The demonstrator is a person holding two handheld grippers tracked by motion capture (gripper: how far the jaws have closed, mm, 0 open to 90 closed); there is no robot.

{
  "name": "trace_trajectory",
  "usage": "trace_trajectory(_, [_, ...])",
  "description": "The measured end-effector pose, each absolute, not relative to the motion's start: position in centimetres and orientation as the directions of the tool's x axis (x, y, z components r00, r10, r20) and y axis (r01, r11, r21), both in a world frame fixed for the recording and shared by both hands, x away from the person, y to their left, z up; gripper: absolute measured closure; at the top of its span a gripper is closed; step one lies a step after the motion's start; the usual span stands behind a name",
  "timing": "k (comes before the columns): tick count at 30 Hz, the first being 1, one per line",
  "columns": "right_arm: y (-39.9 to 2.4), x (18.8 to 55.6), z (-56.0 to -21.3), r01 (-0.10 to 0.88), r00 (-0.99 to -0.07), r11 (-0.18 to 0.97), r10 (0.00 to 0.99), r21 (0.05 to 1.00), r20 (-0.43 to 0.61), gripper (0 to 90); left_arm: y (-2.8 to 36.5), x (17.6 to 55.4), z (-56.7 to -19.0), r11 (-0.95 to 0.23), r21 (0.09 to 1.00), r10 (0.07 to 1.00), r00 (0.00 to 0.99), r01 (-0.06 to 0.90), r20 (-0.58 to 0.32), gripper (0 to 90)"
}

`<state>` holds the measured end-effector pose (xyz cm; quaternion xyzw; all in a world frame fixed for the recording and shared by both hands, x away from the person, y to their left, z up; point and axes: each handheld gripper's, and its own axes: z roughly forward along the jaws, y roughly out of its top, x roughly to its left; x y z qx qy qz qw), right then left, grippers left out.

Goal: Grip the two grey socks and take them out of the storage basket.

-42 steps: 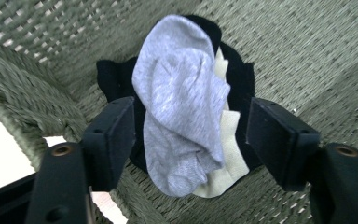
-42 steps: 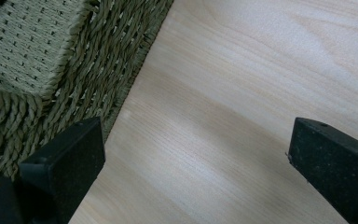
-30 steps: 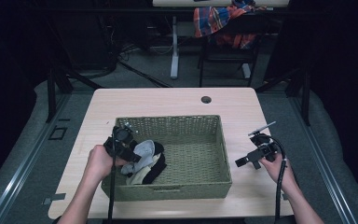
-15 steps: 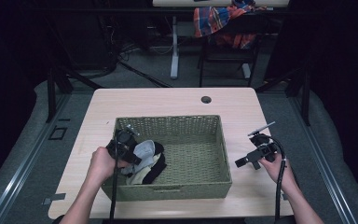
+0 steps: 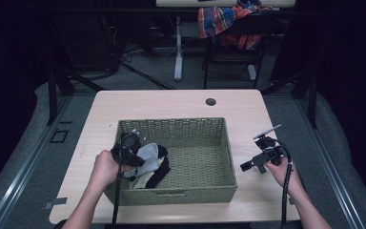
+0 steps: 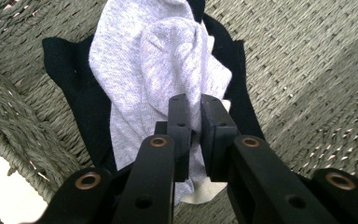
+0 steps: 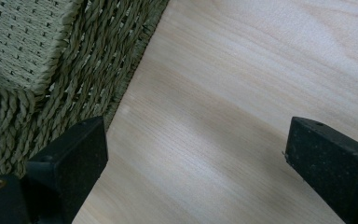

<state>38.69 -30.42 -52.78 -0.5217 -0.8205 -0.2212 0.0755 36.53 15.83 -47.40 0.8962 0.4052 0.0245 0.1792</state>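
A green wicker basket (image 5: 171,128) stands in the middle of the wooden table (image 5: 171,102). In its left end lies a small pile: a light grey cloth (image 5: 148,153) on a black one (image 5: 159,172), with a cream piece (image 5: 145,179) beneath. My left gripper (image 5: 136,160) reaches in from the left. In the left gripper view its jaws have just been closing, and the left gripper (image 6: 200,105) is shut on a fold of the grey cloth (image 6: 158,60) over the black cloth (image 6: 70,79). My right gripper (image 5: 245,166) is held right of the basket, open (image 7: 196,158) over bare wood.
The basket's right wall (image 7: 51,46) is close to the right gripper's left jaw. A dark round grommet (image 5: 211,101) sits near the table's far edge. Behind the table stand desk legs and a chair with a plaid cloth (image 5: 228,21). The rest of the basket floor (image 5: 195,157) is bare.
The left gripper's jaws have closed on the grey cloth and the left hand has shifted slightly. The right hand and gripper have stayed put.
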Motion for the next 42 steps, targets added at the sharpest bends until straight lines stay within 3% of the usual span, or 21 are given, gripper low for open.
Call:
trace_trajectory(33, [-30.5,38.7,-52.7,0.890,-0.446,0.364,0.823,0.275,0.351,5.8,17.1,34.2,-40.4,-0.578,0.518,0.689,0.717,0.631,-0.104,85.7])
trace_trajectory(42, [-30.6,38.7,-52.6,0.889,-0.446,0.364,0.825,0.280,0.346,5.8,17.2,34.2,-39.3,-0.601,0.504,0.682,0.727,0.620,-0.080,85.7])
